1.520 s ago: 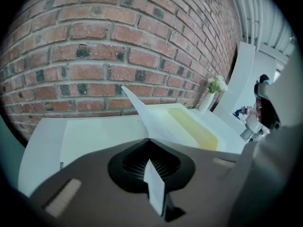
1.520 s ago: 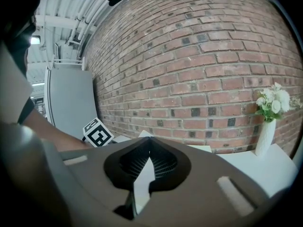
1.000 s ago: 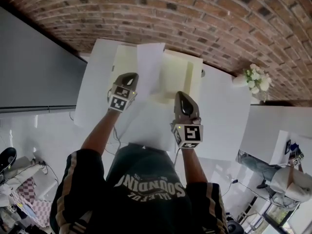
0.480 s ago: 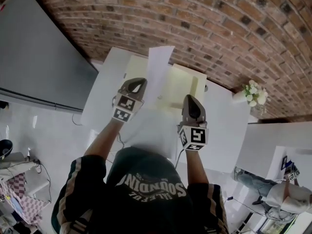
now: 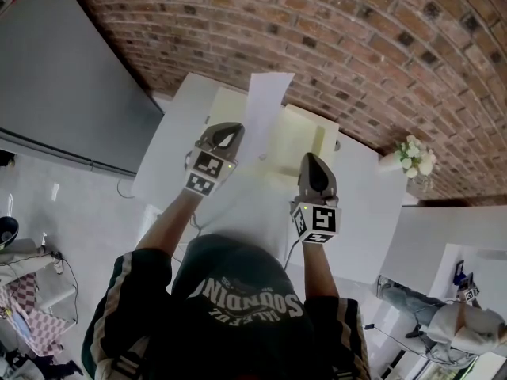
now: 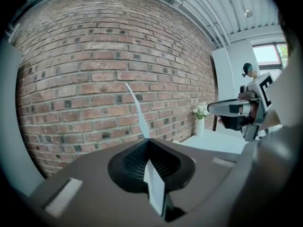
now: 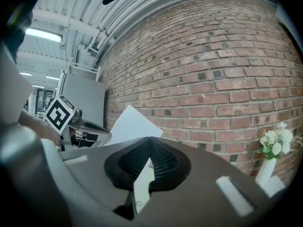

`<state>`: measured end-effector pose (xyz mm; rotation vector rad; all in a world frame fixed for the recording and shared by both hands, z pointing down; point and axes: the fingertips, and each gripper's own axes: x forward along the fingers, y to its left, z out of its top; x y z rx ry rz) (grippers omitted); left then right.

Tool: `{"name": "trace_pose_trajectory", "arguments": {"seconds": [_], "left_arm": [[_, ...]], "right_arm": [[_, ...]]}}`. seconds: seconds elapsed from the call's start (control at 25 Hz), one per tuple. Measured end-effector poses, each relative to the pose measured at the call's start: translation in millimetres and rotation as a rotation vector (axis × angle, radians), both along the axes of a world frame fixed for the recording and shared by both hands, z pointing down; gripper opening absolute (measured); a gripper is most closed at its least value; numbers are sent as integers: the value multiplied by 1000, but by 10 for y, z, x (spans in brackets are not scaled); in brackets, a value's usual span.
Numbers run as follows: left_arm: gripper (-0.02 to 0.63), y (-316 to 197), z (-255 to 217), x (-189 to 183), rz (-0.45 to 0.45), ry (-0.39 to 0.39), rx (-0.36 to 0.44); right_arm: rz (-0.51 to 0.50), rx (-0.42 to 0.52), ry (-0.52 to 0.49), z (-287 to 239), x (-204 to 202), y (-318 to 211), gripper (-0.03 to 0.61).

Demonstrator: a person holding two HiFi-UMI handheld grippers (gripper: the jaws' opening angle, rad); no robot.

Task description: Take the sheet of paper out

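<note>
The left gripper (image 6: 148, 140) was pressed shut on the sheet of paper (image 5: 265, 101), which ran edge-on through the jaws and stood up past their tips. The right gripper (image 7: 150, 138), to the right of it, was likewise clamped, not on the sheet but on a thin flap of the pale yellow folder (image 5: 295, 131).

The sheet stood over the folder's left half, its top corner rising beyond the folder's far edge toward the brick wall (image 5: 356, 38). Whether its lower end was free of the folder could not be made out. The folder lay over the white table (image 5: 176, 117), and a vase of flowers (image 5: 413, 150) stood well off to the folder's right.

The step in hand looked like the draw itself, probably well along. To do it well, the right gripper should anchor the folder in place while the left carries the sheet straight along its own plane, up and away from the folder's mouth. A sideways pull could crease the paper against the folder's edge or drag the folder across the table. The pinch sat near one side of the sheet, so a slow, even pull would guard against tearing or flopping.
</note>
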<state>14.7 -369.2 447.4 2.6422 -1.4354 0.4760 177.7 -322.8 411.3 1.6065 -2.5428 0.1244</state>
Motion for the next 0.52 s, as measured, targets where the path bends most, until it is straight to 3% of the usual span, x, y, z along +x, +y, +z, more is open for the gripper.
{"name": "trace_pose_trajectory", "arguments": {"seconds": [0.52], "left_arm": [[11,2,118,22,19,1,-31]], "right_arm": [[6,-18,5,68,-5,-41,-2]]}}
